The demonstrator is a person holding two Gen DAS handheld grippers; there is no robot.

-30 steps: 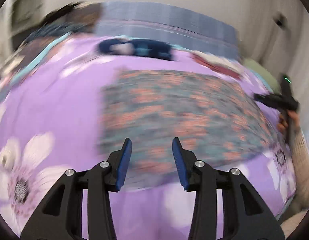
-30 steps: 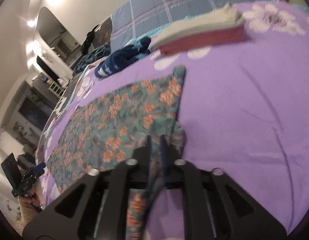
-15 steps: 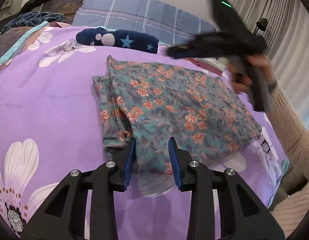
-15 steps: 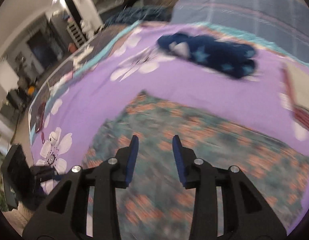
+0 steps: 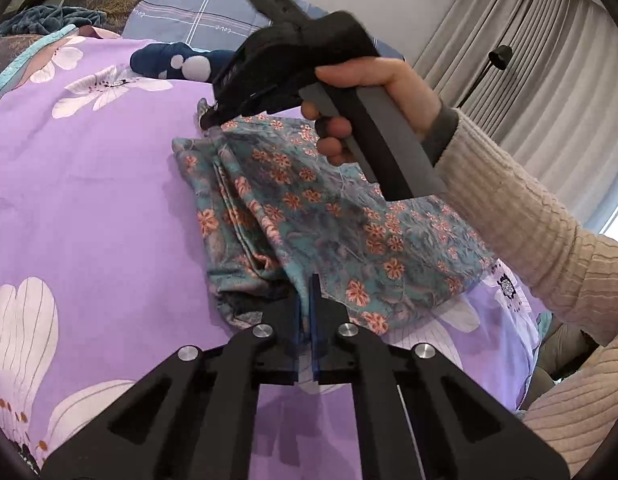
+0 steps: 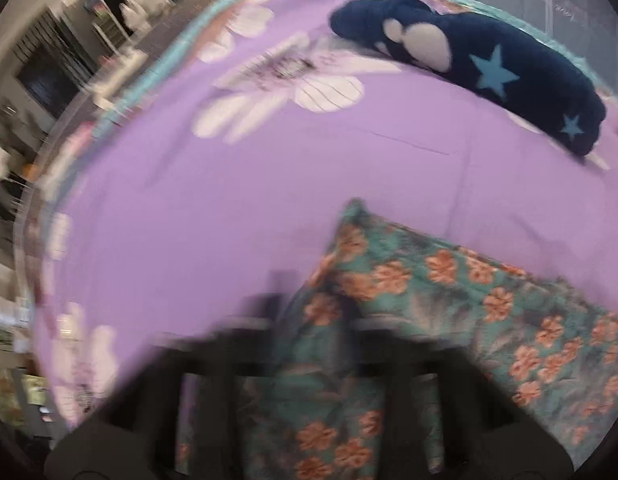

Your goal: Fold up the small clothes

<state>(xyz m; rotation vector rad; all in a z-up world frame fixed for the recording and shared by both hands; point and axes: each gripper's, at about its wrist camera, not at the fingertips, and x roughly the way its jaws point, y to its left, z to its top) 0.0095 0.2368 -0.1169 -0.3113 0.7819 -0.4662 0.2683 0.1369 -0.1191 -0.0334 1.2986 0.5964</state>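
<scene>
The left gripper (image 5: 311,300) is pinched tight on the near edge of the floral cloth (image 5: 329,216) lying on the bed (image 5: 89,200), while the right gripper (image 5: 213,118), blurred, reaches its far corner, grip unclear.

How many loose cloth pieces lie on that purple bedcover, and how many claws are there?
Teal floral garment: 1
Navy starred cloth: 1
Claws, left claw and right claw: 2
Total: 4

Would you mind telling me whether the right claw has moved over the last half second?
Yes. In the left wrist view, the right claw has come down and left, from above the floral garment's far side to its far left corner.
</scene>
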